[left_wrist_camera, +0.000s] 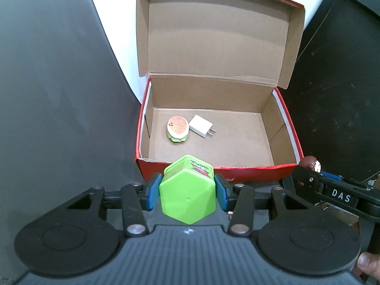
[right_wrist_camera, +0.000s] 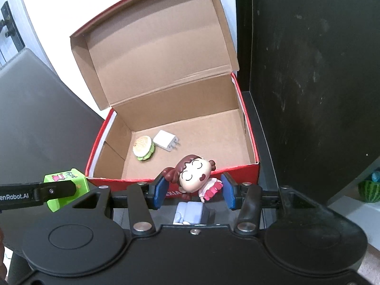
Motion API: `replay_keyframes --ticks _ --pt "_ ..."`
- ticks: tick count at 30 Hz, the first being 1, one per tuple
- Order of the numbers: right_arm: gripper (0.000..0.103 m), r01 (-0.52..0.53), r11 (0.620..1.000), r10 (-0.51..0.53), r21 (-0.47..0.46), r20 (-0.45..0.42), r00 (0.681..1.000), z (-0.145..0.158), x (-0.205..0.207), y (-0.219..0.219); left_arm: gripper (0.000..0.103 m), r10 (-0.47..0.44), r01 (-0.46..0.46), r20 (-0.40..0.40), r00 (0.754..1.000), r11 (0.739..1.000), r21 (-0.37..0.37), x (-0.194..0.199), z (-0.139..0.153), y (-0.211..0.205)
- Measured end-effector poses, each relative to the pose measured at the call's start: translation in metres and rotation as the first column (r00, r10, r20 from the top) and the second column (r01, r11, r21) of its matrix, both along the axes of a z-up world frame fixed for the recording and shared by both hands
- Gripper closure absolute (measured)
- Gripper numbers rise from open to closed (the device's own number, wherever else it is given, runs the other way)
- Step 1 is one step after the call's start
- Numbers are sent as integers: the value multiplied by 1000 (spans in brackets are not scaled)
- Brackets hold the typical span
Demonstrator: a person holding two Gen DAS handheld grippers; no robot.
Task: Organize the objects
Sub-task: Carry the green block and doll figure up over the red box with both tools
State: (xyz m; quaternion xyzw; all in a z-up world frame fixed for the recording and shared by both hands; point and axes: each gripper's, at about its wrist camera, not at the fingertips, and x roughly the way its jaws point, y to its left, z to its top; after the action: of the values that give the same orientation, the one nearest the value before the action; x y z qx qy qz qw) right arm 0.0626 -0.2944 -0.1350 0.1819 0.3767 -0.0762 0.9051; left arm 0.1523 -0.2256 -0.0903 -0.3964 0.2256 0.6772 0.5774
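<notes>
An open red cardboard box (left_wrist_camera: 288, 121) (right_wrist_camera: 251, 140) stands ahead with its lid tipped back. On its floor lie a toy burger (left_wrist_camera: 177, 128) (right_wrist_camera: 143, 147) and a white plug charger (left_wrist_camera: 201, 125) (right_wrist_camera: 166, 140), side by side. My left gripper (left_wrist_camera: 187, 190) is shut on a green hexagonal box (left_wrist_camera: 187, 190) (right_wrist_camera: 64, 180), held just before the red box's near wall. My right gripper (right_wrist_camera: 193, 190) is shut on a cartoon girl figurine (right_wrist_camera: 193, 175), which lies sideways between the blue pads above the near wall. The figurine's brown head (left_wrist_camera: 308, 161) peeks out in the left wrist view.
A grey surface (left_wrist_camera: 59, 95) lies left of the box. A tall black panel (right_wrist_camera: 308, 71) (left_wrist_camera: 337, 95) stands close on its right. A small watermelon-like object (right_wrist_camera: 369, 191) sits at far right. A fingertip (left_wrist_camera: 367, 263) shows at the lower right edge.
</notes>
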Motion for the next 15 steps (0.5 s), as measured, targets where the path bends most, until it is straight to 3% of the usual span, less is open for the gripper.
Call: replay_keyframes --ticks 15 --pt "56 -6 1000 7 -15 59 998 21 -13 -1 56 -15 17 -33 999 998 57 -3 27 -21"
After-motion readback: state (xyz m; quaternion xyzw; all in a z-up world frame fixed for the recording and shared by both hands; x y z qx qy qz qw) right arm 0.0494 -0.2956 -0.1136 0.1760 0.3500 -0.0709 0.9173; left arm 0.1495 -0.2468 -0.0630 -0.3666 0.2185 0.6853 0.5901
